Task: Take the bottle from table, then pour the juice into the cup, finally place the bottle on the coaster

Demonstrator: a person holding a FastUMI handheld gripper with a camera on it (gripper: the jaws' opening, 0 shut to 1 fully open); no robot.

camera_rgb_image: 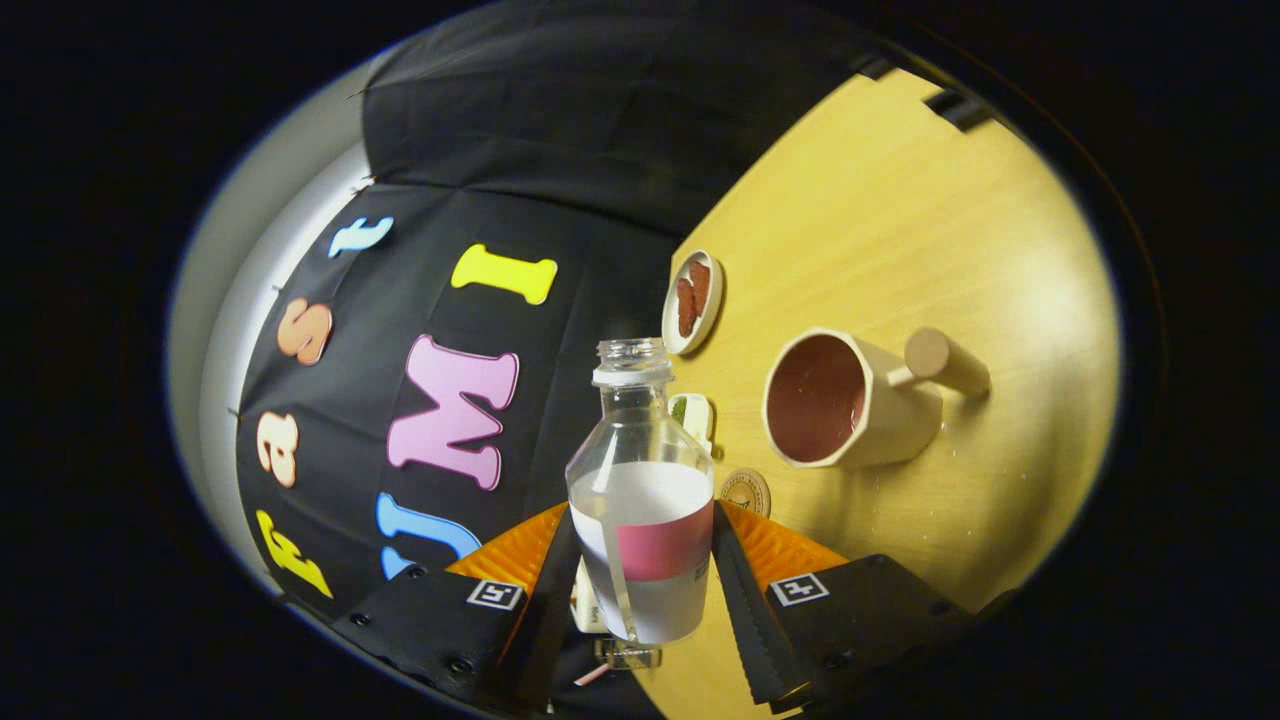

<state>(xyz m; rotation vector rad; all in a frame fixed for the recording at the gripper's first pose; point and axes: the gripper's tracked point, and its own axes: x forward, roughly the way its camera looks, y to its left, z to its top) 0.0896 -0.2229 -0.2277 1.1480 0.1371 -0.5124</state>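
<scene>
A clear open bottle (pixel 641 500) with a white and pink label sits between the fingers of my gripper (pixel 643 560), which is shut on it. The whole view is rolled, so the bottle is tipped sideways relative to the wooden table (pixel 900 220). Beyond the fingers and to the right of the bottle's neck stands a cream faceted cup (pixel 850 400) with a cylindrical handle; its inside looks reddish. A small round brown coaster (pixel 746 492) lies on the table just past the right finger, between the bottle and the cup.
A small white dish (pixel 692 301) holding brown pieces sits at the table edge beyond the bottle's mouth. A small white object with a green spot (pixel 692 413) is partly hidden behind the bottle. Open tabletop stretches beyond the cup.
</scene>
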